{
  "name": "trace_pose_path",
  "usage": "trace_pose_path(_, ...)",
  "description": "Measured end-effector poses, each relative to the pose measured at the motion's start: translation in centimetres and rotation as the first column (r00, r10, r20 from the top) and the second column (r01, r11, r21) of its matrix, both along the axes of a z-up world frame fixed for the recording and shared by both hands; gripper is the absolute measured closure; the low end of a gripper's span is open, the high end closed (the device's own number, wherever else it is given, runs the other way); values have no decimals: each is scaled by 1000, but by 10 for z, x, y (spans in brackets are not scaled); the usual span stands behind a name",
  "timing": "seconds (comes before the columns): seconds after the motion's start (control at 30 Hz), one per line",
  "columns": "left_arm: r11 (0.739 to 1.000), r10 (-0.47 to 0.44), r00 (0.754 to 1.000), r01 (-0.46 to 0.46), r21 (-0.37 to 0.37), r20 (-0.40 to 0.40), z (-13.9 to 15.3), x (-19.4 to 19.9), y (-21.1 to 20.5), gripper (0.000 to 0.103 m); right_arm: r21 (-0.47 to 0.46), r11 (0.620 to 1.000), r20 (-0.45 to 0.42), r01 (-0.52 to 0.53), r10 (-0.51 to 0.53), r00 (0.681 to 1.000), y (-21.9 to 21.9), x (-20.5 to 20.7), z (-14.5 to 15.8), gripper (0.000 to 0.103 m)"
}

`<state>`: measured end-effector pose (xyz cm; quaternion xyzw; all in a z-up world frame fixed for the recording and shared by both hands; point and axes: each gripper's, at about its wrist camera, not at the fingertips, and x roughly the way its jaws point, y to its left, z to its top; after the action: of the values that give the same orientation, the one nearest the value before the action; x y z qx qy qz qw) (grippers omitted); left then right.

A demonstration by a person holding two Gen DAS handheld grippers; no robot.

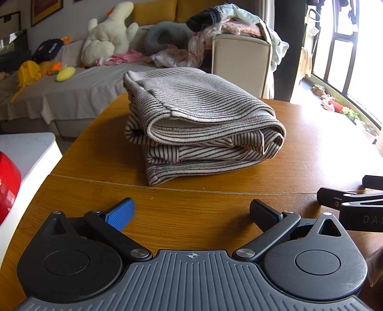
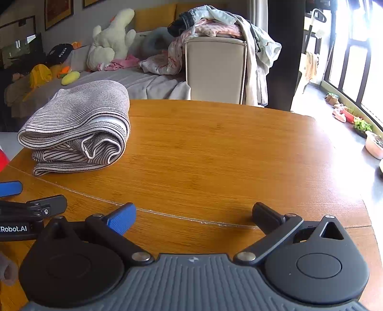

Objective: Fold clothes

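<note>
The wooden table (image 1: 91,153) fills both views, its seam running across just ahead of the tools. On it, at twelve o'clock from the left gripper (image 1: 191,215), lies the striped garment (image 1: 196,119), already folded into a thick stack of several layers; from the right gripper (image 2: 194,216) it sits at about ten o'clock, well apart. Behind, at one o'clock, a chair (image 1: 239,57) carries a heap of unfolded clothes (image 1: 229,21).

Both grippers hover low over the bare wood with fingers spread wide and nothing between them. The fold looks finished, so the step in hand is probably tidying or moving on. To do it well, I would square the loose lower layer that juts out toward the camera, pressing from above rather than pinching one edge, which would drag the top layers askew.

Writing: the left tool's body, seen from the right wrist at nine o'clock, reads "Robot.AI", its start cut off. The right tool's side shows "DA", perhaps more beyond the frame edge.
</note>
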<state>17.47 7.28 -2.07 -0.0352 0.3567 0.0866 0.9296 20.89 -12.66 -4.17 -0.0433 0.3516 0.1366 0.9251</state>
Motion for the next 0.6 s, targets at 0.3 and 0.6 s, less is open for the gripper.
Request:
trace_pose_path(0.3, 1000, 0, 1000, 0, 0, 2, -1, -1, -1, 0, -3, 1000, 0, -1, 1, 1000, -1, 2, 0, 0)
trace_pose_path(0.6, 1000, -9, 1000, 9, 0, 2, -1, 1, -1, 0, -4, 1000, -1, -1, 1, 1000, -1, 2, 0, 0)
